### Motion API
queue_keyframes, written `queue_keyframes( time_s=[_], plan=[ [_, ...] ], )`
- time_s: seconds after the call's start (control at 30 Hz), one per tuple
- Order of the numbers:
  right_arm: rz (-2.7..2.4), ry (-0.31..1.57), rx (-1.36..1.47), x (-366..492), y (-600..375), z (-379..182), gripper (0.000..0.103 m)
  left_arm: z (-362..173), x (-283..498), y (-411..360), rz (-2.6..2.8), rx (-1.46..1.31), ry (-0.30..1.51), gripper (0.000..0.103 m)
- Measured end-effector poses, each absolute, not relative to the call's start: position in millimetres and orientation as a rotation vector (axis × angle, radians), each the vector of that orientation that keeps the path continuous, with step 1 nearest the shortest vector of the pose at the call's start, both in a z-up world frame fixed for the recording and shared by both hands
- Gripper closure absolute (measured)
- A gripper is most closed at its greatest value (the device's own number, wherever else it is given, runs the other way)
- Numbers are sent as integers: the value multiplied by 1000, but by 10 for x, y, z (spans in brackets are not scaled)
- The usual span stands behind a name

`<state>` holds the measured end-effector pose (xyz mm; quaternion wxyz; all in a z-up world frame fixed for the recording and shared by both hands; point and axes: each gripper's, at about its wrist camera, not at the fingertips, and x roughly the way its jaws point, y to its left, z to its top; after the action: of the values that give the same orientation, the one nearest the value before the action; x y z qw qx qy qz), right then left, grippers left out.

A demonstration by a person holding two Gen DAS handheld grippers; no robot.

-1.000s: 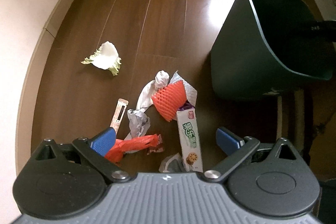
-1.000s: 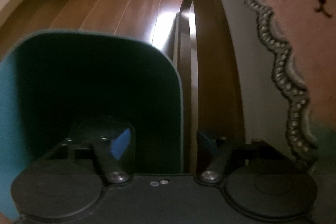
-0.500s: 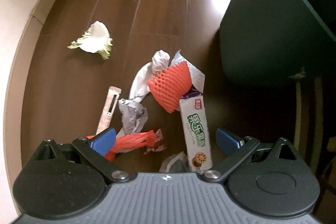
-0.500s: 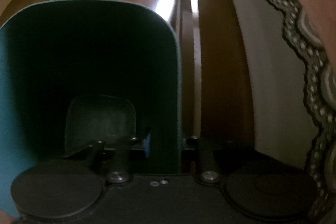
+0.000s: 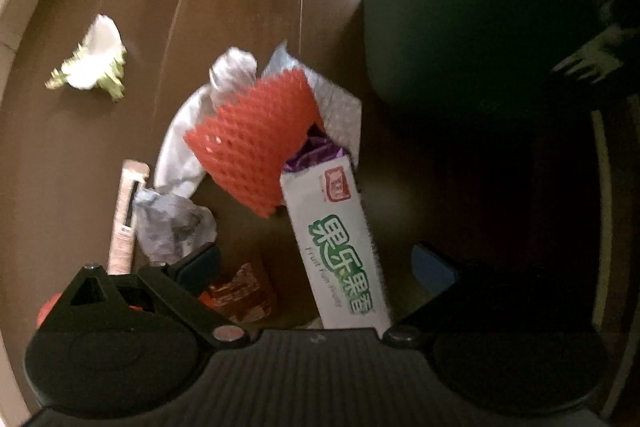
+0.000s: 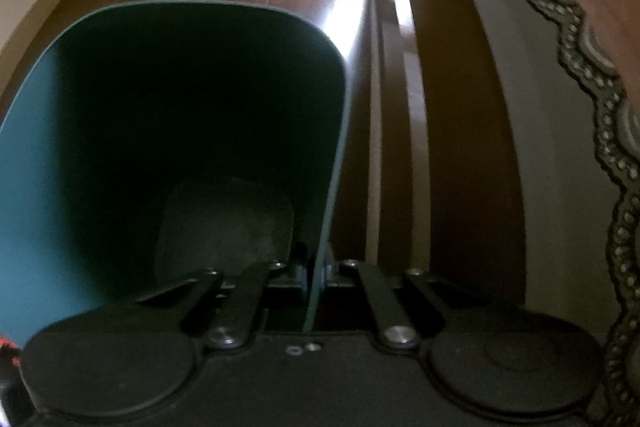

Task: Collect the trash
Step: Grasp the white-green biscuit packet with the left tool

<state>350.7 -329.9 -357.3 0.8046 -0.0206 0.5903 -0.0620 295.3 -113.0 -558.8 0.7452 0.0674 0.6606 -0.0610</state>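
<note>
Right tongs (image 6: 316,273) pinch bin (image 6: 336,131) rim

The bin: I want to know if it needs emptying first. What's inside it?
Inside the bin only dark walls and a bare floor patch show; the right gripper covers the nearest part.

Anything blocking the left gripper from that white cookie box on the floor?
Nothing visible does. The left gripper is open above the cookie box, whose near half lies bare between the fingers. Only its far end is tucked under the orange foam net. The bin stands apart, right.
</note>
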Motion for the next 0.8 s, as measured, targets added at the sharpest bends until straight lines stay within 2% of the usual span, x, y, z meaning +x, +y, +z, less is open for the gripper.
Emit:
queue_keyframes(
  time_s=[0.2,0.27,0.33,0.4,0.6,0.8],
  plan=[
    [-117,1284,-33,3597,-3358,-3724,97,-5907,2993,-1193,-132,171,1472,2],
    [-115,1278,-45,3627,-3356,-3759,97,-5983,3010,-1194,-136,172,1489,19],
    [-110,1279,-73,3648,-3327,-3771,96,-6044,3016,-1197,-125,177,1513,49],
    [-112,1289,-98,3684,-3314,-3797,95,-6053,3019,-1180,-108,171,1529,58],
    [-154,1298,-119,3754,-3255,-3925,92,-5872,2978,-1163,-98,186,1506,64],
    [-174,1304,10,3766,-3394,-3909,97,-5506,2954,-1060,-91,159,1487,66]
  ],
)
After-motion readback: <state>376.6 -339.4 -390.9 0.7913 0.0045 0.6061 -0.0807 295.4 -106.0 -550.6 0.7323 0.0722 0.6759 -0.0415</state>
